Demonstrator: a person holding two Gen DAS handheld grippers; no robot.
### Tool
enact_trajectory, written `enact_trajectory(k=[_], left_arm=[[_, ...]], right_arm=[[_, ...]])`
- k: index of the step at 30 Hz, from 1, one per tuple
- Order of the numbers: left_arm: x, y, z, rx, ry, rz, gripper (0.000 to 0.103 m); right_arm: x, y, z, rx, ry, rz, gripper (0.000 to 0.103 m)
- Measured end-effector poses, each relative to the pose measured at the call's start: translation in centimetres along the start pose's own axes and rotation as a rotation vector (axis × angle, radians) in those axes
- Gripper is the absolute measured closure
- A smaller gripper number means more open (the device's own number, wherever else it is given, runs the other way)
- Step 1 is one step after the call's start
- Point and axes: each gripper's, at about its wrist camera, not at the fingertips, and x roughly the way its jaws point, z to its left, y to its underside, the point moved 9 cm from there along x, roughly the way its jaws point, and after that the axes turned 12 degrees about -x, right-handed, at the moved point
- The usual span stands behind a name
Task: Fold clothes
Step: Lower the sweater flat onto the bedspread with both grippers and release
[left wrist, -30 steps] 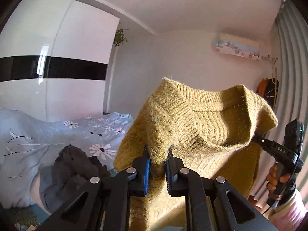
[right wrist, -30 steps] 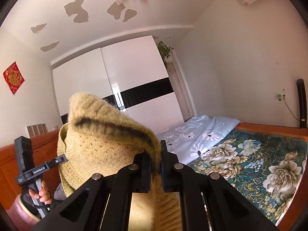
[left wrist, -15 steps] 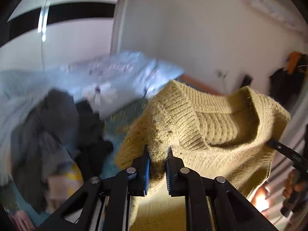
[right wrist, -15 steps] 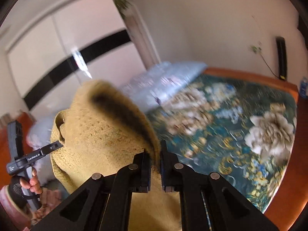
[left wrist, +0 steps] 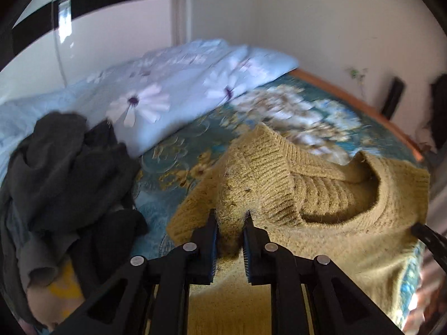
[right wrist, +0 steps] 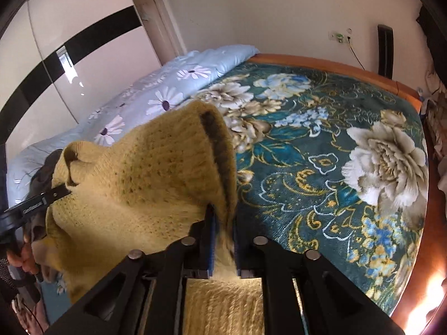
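Left tool (left wrist: 230,233) pinches one shoulder of the mustard knit sweater (left wrist: 329,223), thick and ribbed at its neckline, stretched above the floral bed (right wrist: 321,150) beside dark clothes (left wrist: 64,173); right tool (right wrist: 223,231) is clamped on the opposite shoulder.

The mustard sweater (left wrist: 321,201) is a chunky, fuzzy knit, ribbed at the collar and rough with loose fibres. The left claw (left wrist: 230,217) and right claw (right wrist: 222,212) look like matt black plastic with dull metal rivets and ridged blue pads (left wrist: 214,240). The floral bedspread (right wrist: 321,145) looks soft and plush, the pale blue quilt (left wrist: 173,95) smooth cloth, the wardrobe doors (right wrist: 92,53) glossy, and the bed frame (right wrist: 329,67) is orange wood.
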Motion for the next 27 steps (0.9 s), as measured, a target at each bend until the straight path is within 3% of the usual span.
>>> enact_trajectory(k=[2, 4, 6, 7, 11, 14, 16, 18, 20, 23, 27], left_arm=[[2.1, 0.7, 0.7, -0.053, -0.006, 0.067, 0.083], [3.2, 1.3, 1.5, -0.118, 0.014, 0.103, 0.075], [3.3, 1.5, 2.3, -0.164, 0.044, 0.105, 0.051], [3.0, 1.6, 2.8, -0.191, 0.058, 0.113, 0.047], [0.0, 3.6, 5.1, -0.284, 0.162, 0.158, 0.045], [-2.6, 7.1, 8.7, -0.262, 0.109, 0.160, 0.040], [-4.0, 10.1, 11.8, -0.263, 0.060, 0.170, 0.040], [-4.7, 13.3, 15.1, -0.303, 0.015, 0.199, 0.040], [-5.0, 16.3, 17.7, -0.353, -0.007, 0.245, 0.040], [-5.6, 20.0, 19.4, -0.422, 0.019, 0.305, 0.040], [-6.0, 22.8, 18.9, -0.444, 0.070, 0.349, 0.040]], right_arm=[[0.3, 0.0, -1.0, 0.020, 0.050, -0.003, 0.088], [0.1, 0.2, -2.3, 0.076, 0.058, -0.008, 0.077], [-0.1, 0.4, -3.3, 0.116, 0.054, -0.004, 0.074], [-0.1, 0.6, -3.7, 0.121, 0.058, 0.003, 0.074], [0.0, 1.6, -4.6, 0.135, 0.051, 0.047, 0.074], [0.3, 3.2, -3.7, 0.128, -0.026, 0.116, 0.073], [0.6, 4.8, -3.0, 0.140, -0.098, 0.185, 0.065], [0.7, 6.8, -2.5, 0.140, -0.147, 0.263, 0.063], [0.6, 8.9, -2.4, 0.130, -0.140, 0.333, 0.063], [-0.3, 12.3, -2.7, 0.165, -0.130, 0.420, 0.063], [-1.3, 16.9, -3.1, 0.226, -0.113, 0.540, 0.063]])
